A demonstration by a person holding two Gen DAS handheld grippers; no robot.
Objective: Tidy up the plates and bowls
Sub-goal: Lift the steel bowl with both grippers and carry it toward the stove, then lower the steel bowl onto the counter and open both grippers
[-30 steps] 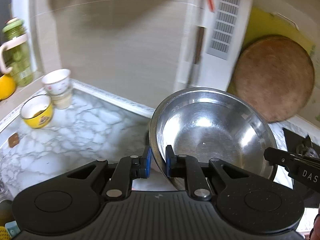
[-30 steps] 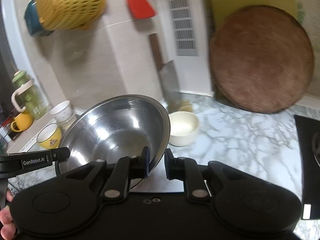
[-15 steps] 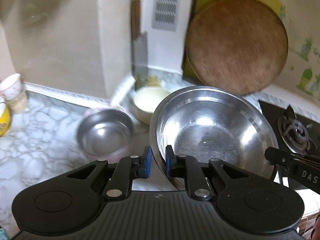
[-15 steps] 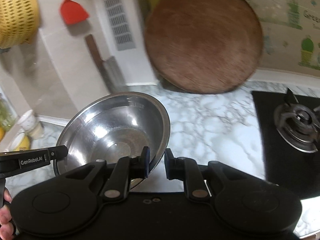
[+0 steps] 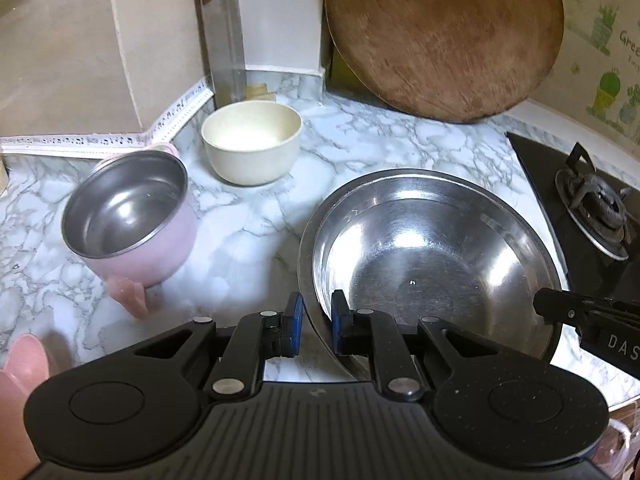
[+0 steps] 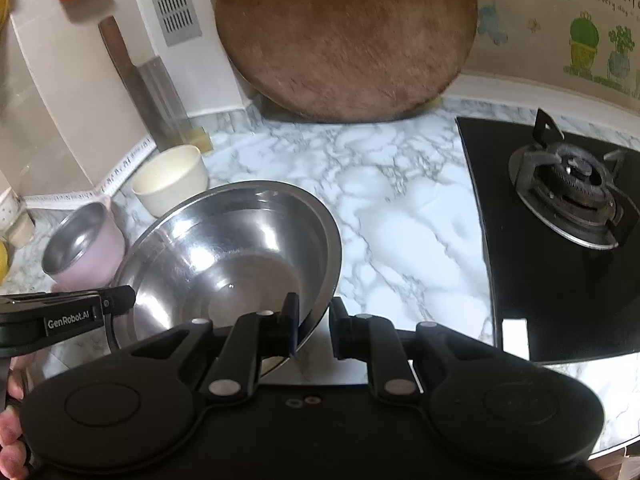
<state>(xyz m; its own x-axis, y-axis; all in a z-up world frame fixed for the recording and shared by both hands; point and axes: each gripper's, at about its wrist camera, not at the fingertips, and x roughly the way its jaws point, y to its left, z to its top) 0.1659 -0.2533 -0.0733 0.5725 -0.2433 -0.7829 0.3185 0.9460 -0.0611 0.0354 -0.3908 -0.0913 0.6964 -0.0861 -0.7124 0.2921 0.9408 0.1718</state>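
Above the marbled surface (image 6: pixel 400 216), a large steel bowl (image 5: pixel 432 264) hangs tilted between two grippers. The left gripper (image 5: pixel 314 326) pinches its near-left rim; the right gripper (image 6: pixel 314 326) pinches the opposite rim. To the left stand a pink steel-lined pot (image 5: pixel 132 216) and, behind it, a cream bowl (image 5: pixel 252 144). A round wooden board (image 6: pixel 344 36) leans against the wall; a gas burner (image 6: pixel 572 196) sits at right.
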